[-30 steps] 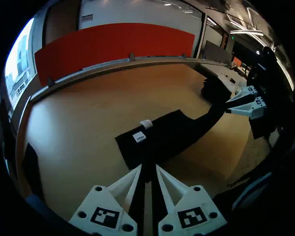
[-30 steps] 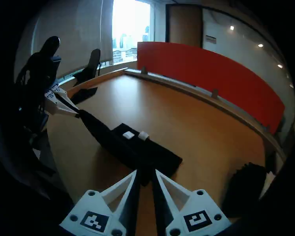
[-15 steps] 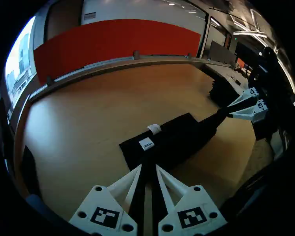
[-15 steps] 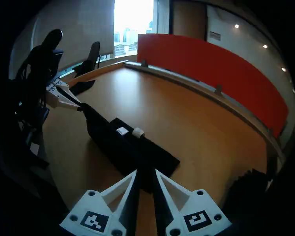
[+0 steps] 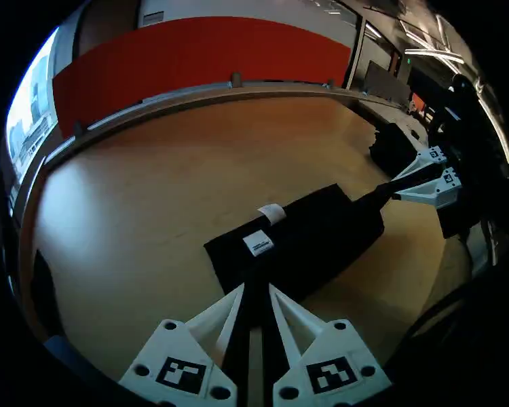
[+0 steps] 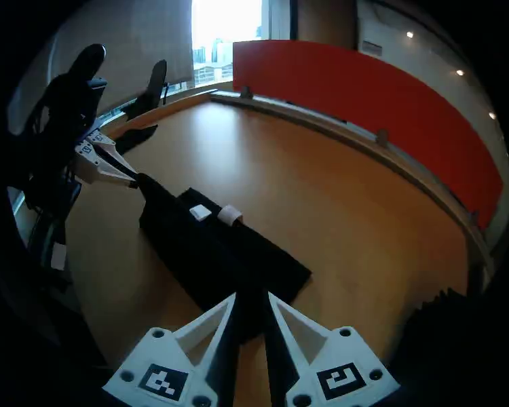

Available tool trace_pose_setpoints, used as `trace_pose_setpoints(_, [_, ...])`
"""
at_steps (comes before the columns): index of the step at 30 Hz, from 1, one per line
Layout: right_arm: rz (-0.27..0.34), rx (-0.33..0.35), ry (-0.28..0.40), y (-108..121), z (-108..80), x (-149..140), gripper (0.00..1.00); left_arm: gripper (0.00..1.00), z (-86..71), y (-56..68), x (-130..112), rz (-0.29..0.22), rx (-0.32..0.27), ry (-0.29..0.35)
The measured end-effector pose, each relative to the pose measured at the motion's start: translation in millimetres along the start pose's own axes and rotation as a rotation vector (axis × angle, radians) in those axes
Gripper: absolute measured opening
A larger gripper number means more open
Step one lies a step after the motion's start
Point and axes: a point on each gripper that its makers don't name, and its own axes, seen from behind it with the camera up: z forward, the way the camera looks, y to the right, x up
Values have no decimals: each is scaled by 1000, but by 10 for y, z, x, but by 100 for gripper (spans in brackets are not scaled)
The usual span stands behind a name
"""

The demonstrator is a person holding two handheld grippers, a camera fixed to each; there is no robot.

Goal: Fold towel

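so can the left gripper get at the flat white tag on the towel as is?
Probably not yet: the left gripper is shut on the towel at its near edge and would have to let go. Otherwise the flat white tag lies just ahead, uncovered.

Left gripper (image 5: pixel 256 290): two white plastic fingers (image 5: pixel 214 325), wedge-shaped, tapering to narrow tips, ribbed sides. Each base plate carries a black-and-white square marker (image 5: pixel 182 375) with round holes (image 5: pixel 141 370) around it. Right gripper (image 6: pixel 252 297): same build, same markers. From farther off, each has small square markers on the finger sides and a black body behind, its detail lost in shadow.
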Motion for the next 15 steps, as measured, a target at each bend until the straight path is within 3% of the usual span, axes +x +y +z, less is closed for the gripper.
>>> trace_pose_setpoints(15, [15, 1, -50, 138, 329, -149, 19, 9, 330, -111, -75, 5, 25, -22])
